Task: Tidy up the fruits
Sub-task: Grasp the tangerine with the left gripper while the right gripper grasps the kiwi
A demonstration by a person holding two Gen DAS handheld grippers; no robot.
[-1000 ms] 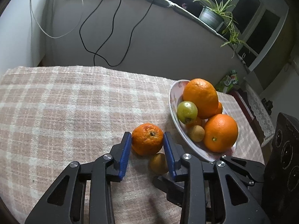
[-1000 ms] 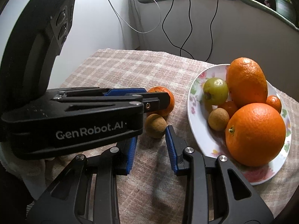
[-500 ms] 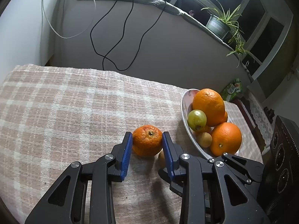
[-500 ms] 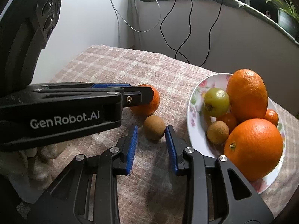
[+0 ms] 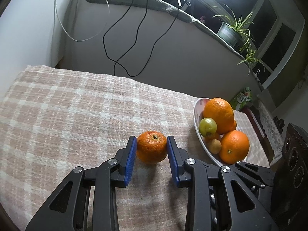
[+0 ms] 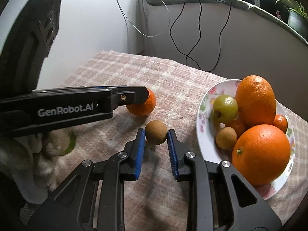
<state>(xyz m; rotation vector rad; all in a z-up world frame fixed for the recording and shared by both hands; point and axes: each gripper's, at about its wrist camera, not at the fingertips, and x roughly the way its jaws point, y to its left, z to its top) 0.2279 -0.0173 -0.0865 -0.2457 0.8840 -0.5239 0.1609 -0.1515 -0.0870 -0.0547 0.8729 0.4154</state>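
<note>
A small mandarin (image 5: 151, 146) is held between the blue pads of my left gripper (image 5: 151, 144), just above the checked cloth; it also shows in the right wrist view (image 6: 143, 105). My right gripper (image 6: 156, 134) is shut on a small brown round fruit (image 6: 156, 131), lifted slightly off the cloth. A white floral plate (image 6: 204, 104) to the right holds two large oranges (image 6: 260, 152), a green fruit (image 6: 225, 105), a brown fruit and small mandarins.
The table carries a pink checked cloth (image 5: 67, 115). Black and white cables (image 5: 123, 44) hang down the wall behind. A potted plant (image 5: 231, 30) stands on the sill. A crumpled cloth with a green scrap (image 6: 55, 144) lies at the left.
Both grippers have closed on their fruits and risen: the left on the mandarin, the right on the brown fruit. The plate sits farther from both cameras.
</note>
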